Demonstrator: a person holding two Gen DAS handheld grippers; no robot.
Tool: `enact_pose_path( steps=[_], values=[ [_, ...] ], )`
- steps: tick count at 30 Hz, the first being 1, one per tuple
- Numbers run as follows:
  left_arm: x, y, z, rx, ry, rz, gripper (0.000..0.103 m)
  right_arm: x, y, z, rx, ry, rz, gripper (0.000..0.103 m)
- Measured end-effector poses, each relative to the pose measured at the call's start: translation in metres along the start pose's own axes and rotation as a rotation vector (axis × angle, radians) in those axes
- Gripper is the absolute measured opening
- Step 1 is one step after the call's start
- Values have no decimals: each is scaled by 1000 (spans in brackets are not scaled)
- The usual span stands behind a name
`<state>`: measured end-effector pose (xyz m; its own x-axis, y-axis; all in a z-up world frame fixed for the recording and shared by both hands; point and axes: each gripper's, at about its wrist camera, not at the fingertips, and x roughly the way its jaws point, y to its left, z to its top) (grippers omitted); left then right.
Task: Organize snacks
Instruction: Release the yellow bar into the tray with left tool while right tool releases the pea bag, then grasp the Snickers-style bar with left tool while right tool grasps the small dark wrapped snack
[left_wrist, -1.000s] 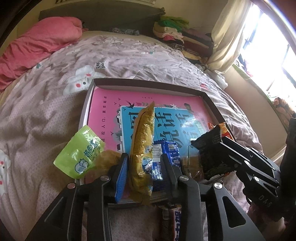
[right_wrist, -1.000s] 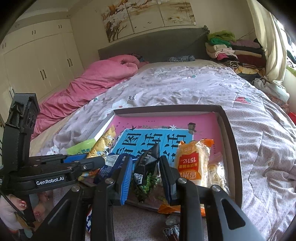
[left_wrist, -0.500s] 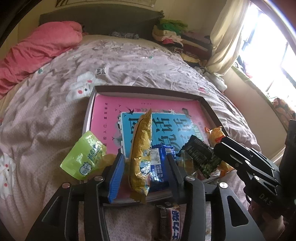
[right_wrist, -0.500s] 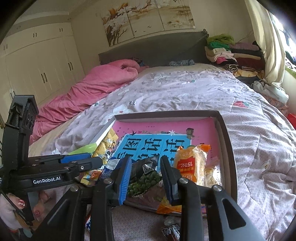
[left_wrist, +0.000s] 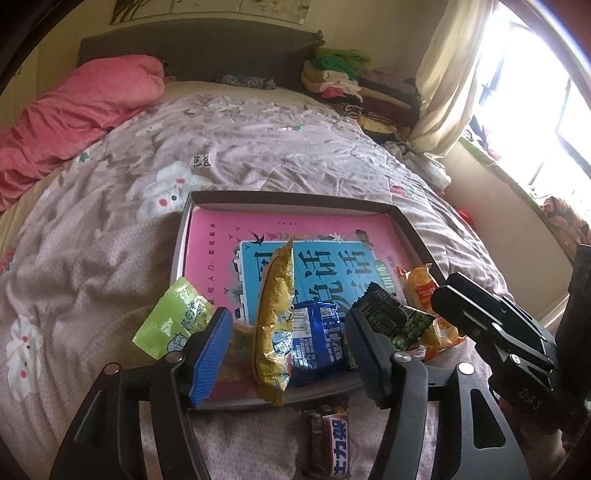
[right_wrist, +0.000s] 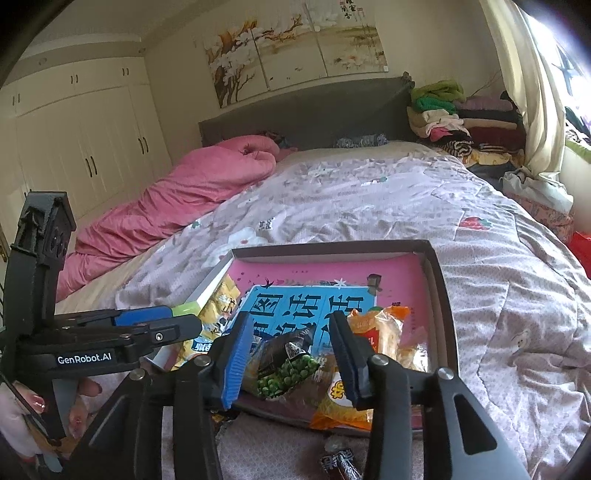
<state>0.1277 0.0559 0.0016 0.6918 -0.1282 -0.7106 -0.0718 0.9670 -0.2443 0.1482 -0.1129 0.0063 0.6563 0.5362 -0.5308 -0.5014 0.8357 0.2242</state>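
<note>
**Both packets let go into the tray**

The yellow snack bag (left_wrist: 275, 325) stands on end at the tray's (left_wrist: 291, 197) near edge, leaning on a blue packet (left_wrist: 317, 341); the green pea packet (right_wrist: 286, 367) lies near the near right corner. The left gripper (left_wrist: 291, 354) and right gripper (right_wrist: 291, 360) have just been opening — pads clear of both, nothing held. Release step, I judge; next, draw back and fetch the candy bar (left_wrist: 330, 443) lying on the quilt (left_wrist: 92, 258) outside the near edge
</note>
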Motion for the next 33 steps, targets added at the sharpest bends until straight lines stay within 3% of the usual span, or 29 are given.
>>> enact_pose_path(
  steps=[21,27,33],
  values=[
    [-22,-14,-13,48,20,19,75,-44,-19,-9,84,-43,-43,56],
    [-27,-12,-30,45,57,7,75,-56,-27,-23,146,0,-56,57],
    [-14,-12,-59,33,143,-15,75,-57,-29,-41,181,91,-69,57]
  ],
)
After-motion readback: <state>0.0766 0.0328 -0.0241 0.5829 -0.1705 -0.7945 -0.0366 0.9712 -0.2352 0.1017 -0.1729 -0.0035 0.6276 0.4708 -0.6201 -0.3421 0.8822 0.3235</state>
